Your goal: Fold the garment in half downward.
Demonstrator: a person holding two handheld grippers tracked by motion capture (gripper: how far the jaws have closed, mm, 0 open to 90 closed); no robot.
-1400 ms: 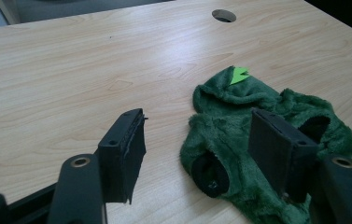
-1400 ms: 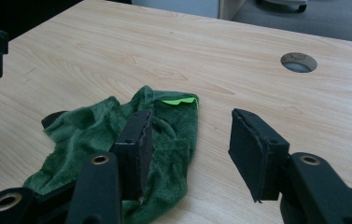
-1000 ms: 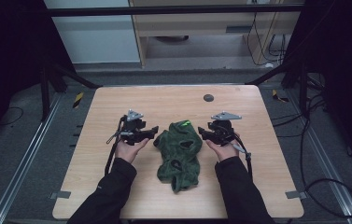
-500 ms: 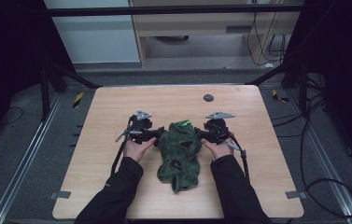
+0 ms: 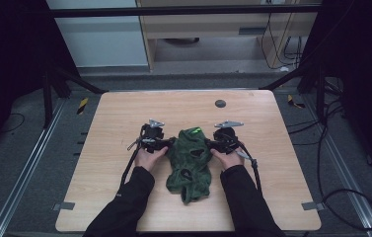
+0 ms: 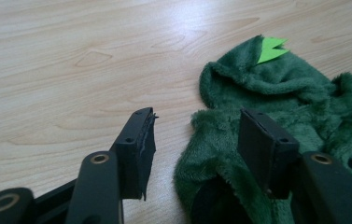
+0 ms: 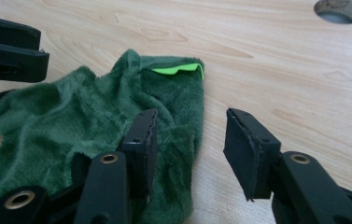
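Observation:
A dark green fuzzy garment (image 5: 189, 163) lies crumpled at the middle of the wooden table (image 5: 124, 113), with a bright green tag (image 5: 195, 131) at its far end. My left gripper (image 5: 170, 143) is at the garment's left edge and my right gripper (image 5: 208, 143) at its right edge. In the left gripper view the left gripper (image 6: 199, 116) stands open, with a fold of the garment (image 6: 257, 88) lying between its jaws. In the right gripper view the right gripper (image 7: 191, 116) is open too, with the garment's edge (image 7: 94, 112) between its jaws and the tag (image 7: 176, 69) just beyond.
A round hole (image 5: 220, 103) sits in the tabletop beyond the garment. Bare wood surrounds the garment on all sides. The left gripper's jaws (image 7: 10, 46) appear across the cloth in the right gripper view. Cables trail from both grippers toward the table's near edge.
Both grippers have moved inward from either side until their open jaws reach the garment's edges. The garment itself has barely shifted.

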